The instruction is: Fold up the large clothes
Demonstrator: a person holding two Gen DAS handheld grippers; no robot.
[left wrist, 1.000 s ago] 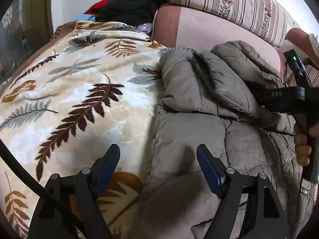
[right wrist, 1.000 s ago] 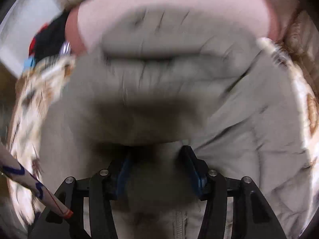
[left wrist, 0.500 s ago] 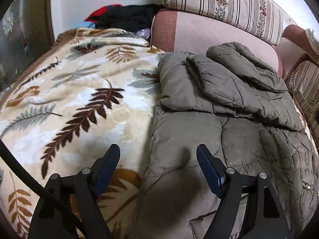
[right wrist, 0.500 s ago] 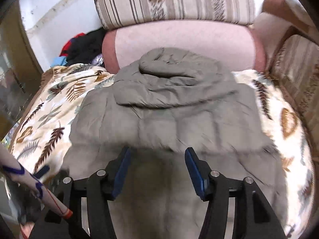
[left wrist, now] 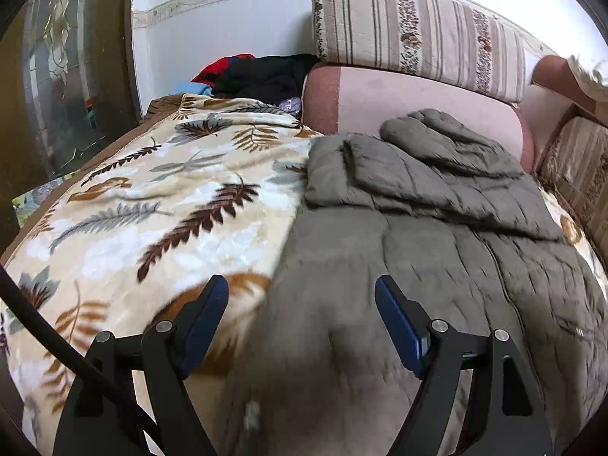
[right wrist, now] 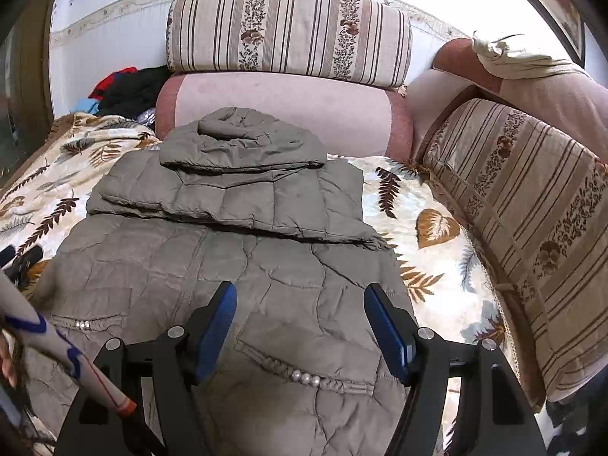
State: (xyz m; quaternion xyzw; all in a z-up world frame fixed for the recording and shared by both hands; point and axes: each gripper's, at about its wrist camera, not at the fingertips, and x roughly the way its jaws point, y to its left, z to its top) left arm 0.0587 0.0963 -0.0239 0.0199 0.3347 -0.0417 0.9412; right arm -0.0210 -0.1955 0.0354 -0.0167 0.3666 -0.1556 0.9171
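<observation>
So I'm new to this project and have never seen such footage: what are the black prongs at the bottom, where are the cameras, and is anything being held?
No robot here: a person carries a two-finger gripper in each hand, with a wide-angle camera on each looking along the fingers. One picture shows the left gripper, the other the right gripper. Both stand open and hold nothing. Below them a grey padded jacket, its top part folded down, lies on a leaf-patterned blanket on a sofa with striped cushions.
</observation>
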